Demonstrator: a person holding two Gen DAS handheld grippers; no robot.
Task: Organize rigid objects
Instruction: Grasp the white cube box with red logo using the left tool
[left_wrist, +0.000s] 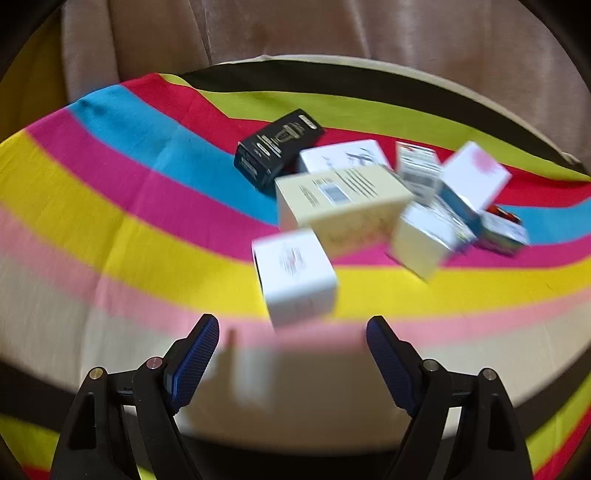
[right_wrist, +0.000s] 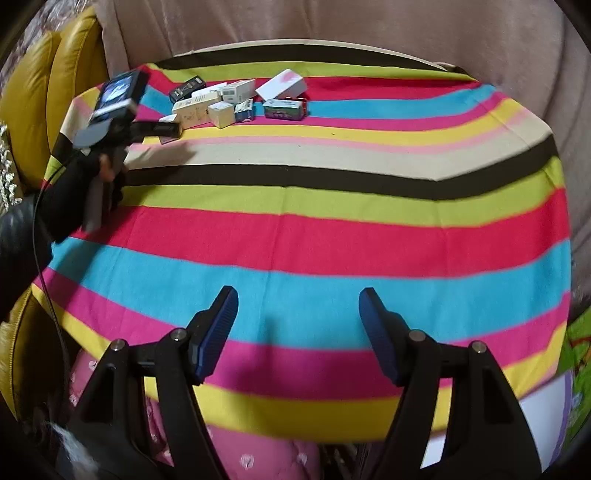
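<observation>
Several small boxes lie in a loose pile on a striped cloth (left_wrist: 110, 206). In the left wrist view a small white box (left_wrist: 295, 275) sits nearest, just ahead of my open, empty left gripper (left_wrist: 291, 332). Behind it are a cream box (left_wrist: 341, 199), a black box (left_wrist: 277, 149) and a white box with a pink mark (left_wrist: 474, 173). In the right wrist view the pile (right_wrist: 229, 99) is far off at the back left, with my left gripper (right_wrist: 166, 129) beside it. My right gripper (right_wrist: 297, 299) is open and empty over the near stripes.
The striped cloth (right_wrist: 332, 229) covers a table, with a beige curtain (right_wrist: 332, 22) behind it. A yellow leather seat (right_wrist: 33, 99) stands at the left. Pink fabric (right_wrist: 258, 458) lies below the table's near edge.
</observation>
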